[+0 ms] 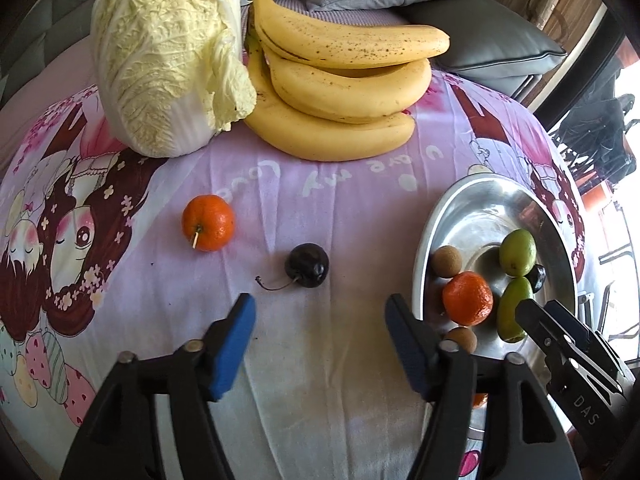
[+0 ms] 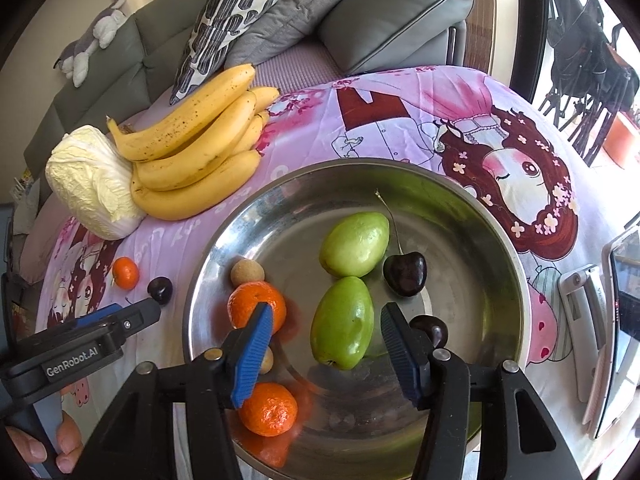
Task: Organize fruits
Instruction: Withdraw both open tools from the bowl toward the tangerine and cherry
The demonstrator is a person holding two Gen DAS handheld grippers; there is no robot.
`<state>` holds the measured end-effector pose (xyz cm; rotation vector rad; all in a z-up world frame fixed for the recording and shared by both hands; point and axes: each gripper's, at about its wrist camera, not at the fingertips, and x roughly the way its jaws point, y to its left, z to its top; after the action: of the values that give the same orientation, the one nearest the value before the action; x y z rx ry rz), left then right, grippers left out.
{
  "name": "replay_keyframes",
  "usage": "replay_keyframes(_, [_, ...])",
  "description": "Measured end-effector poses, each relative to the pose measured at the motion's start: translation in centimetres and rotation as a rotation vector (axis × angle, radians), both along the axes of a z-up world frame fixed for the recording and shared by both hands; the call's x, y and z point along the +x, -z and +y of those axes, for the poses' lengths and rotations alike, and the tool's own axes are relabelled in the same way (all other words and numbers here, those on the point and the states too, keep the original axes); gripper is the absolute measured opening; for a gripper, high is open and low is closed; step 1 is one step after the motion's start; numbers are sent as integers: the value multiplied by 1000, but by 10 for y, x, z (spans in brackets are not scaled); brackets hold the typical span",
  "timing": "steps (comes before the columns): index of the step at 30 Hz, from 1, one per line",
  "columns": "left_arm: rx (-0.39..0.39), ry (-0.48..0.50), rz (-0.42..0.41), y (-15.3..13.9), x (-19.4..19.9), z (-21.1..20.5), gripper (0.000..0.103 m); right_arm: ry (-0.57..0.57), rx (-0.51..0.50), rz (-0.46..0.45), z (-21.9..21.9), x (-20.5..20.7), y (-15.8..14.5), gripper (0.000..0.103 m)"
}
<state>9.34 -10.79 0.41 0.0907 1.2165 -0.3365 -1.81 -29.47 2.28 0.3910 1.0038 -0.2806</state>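
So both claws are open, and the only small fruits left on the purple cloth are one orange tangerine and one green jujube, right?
Not quite. The fruit beside the orange tangerine on the purple cloth is a dark cherry, not a green jujube; both green fruits lie in the round steel bowl. The left wrist view shows it. Left claw and right claw are open.

We held both tongs pointing steeply downward. The left tongs (image 1: 320,316) stood parted with nothing between the pads; the right tongs (image 2: 326,326) stood parted too. Our fingers (image 2: 66,442) gripped the left handle.
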Motion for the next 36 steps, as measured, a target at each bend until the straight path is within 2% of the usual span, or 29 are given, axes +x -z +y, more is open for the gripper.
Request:
replay_keyframes(4, [-2,-20,1,1,0,3,78,5,-5,13,-1,1,4,77])
replay_keyframes(6, [3,-28,-4,2,1,4,82,13,2,7,-3,1,4,88])
replay_keyframes(8, [6,-35,-10,2,0,5,84,21,-7,3,-4,0,4,91])
replay_keyframes(13, [4,-52,-22,0,0,8,87,15,-6,9,-5,1,6,91])
replay_keyframes(14, [1,-56,-27,0,0,8,87,13,-6,9,-4,1,6,93])
replay_keyframes(15, [0,-59,-32,0,-1,9,92,12,-5,7,-3,1,5,101])
replay_keyframes(16, [0,-63,-40,-1,-1,9,96,12,-3,2,-3,1,5,103])
replay_keyframes(17, [0,-66,-46,-2,-1,10,101,15,-3,-5,-4,1,4,103])
replay_keyframes(22, [7,-79,-70,-5,-1,12,101,24,-1,-3,-6,1,5,103])
replay_keyframes(36, [-6,-57,-43,-1,-1,8,101,-13,-13,2,1,2,3,103])
